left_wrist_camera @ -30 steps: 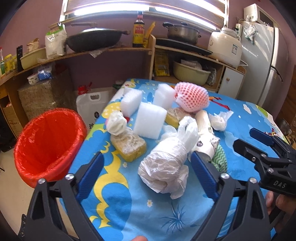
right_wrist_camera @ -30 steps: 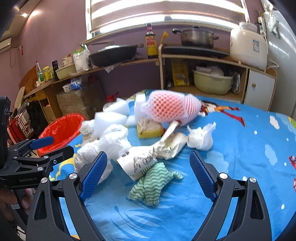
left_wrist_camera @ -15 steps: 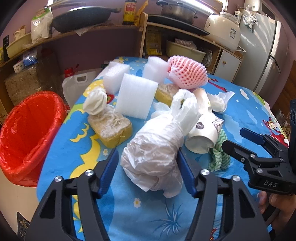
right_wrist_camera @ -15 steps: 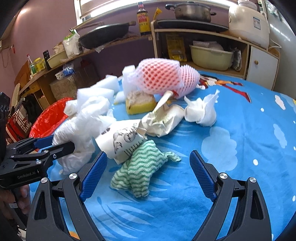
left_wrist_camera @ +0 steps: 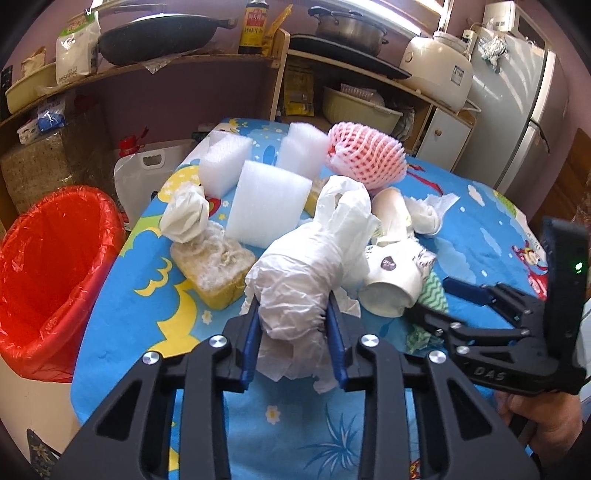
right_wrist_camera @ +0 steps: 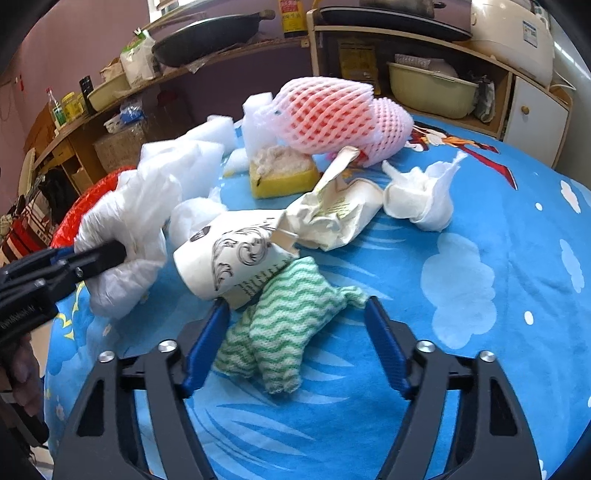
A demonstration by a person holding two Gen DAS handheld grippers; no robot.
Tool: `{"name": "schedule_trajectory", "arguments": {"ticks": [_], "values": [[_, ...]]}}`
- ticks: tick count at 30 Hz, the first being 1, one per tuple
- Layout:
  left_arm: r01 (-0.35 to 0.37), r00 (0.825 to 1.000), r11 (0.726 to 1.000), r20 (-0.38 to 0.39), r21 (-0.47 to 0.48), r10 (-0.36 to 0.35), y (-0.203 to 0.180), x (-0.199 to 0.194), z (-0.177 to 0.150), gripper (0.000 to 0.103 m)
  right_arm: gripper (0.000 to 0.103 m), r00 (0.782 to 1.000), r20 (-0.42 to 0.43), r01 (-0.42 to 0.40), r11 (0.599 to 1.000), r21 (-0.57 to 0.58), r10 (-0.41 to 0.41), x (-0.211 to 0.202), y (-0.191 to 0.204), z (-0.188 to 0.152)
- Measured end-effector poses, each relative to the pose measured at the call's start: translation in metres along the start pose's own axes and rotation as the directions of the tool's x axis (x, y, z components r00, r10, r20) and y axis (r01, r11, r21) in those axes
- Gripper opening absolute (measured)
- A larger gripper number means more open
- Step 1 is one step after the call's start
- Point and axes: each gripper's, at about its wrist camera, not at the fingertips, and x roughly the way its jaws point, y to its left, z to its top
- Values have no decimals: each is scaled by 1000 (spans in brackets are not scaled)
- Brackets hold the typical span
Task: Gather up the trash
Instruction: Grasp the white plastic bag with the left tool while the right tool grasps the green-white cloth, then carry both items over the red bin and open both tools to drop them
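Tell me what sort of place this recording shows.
Most likely a home kitchen: a wok, a lidded pot and a rice cooker sit on wooden shelves, with a fridge beside them.

You had thin crinkled white plastic bag (left_wrist_camera: 306, 280) film, a smooth paper cup (right_wrist_camera: 229, 258), a knitted green-and-white cloth (right_wrist_camera: 284, 325), glossy red bin liner (left_wrist_camera: 48, 258), pink foam netting (left_wrist_camera: 365, 158), and matt printed tablecloth (right_wrist_camera: 461, 332).

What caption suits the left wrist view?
Left gripper shut on crumpled white plastic bag, red bin waiting nearby.
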Motion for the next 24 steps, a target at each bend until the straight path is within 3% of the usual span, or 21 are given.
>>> {"name": "schedule_trajectory", "arguments": {"ticks": [2,5,24], "values": [[2,1000,1000,7,1,-2,0,-4,0,31,53,1000,-20,-7,1000,-2,7,3,3,0],[7,1000,1000,17,-4,-7,2,-9,1,31,43,1000,-26,0,1000,-1,0,3,4,-1],[-35,993,999,114,-33,39,23,-58,12,31,40,992,125,12,1000,0,-11,-60,21,24]]}}
